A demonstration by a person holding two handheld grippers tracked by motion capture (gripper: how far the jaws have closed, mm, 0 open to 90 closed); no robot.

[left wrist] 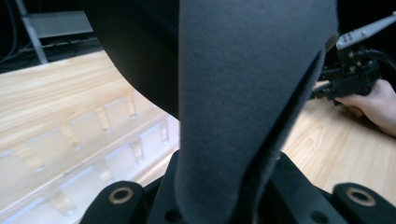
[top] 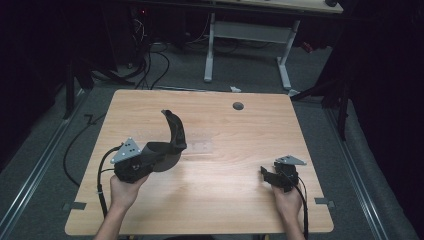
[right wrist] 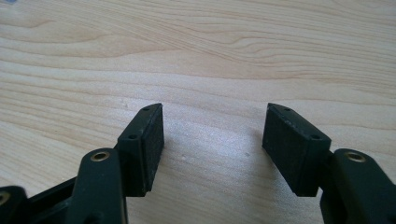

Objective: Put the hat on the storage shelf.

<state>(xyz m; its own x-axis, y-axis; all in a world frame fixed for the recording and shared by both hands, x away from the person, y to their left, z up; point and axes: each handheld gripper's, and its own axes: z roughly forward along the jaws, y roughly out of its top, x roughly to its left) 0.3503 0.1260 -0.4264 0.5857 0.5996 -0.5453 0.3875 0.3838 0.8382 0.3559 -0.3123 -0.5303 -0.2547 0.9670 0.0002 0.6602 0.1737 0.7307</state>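
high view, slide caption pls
Left claw shut on a dark grey curved fabric piece; right claw open over the light wooden table.

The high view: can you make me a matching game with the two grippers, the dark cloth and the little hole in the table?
Things:
1. left gripper
2. right gripper
3. dark grey cloth
4. round hole

States or places:
A. curls up above the wooden table
B. fingers apart, nothing between them
C. near the table's far edge
D. shut on the cloth

Pairs: 1-D, 2-B, 3-A, 4-C
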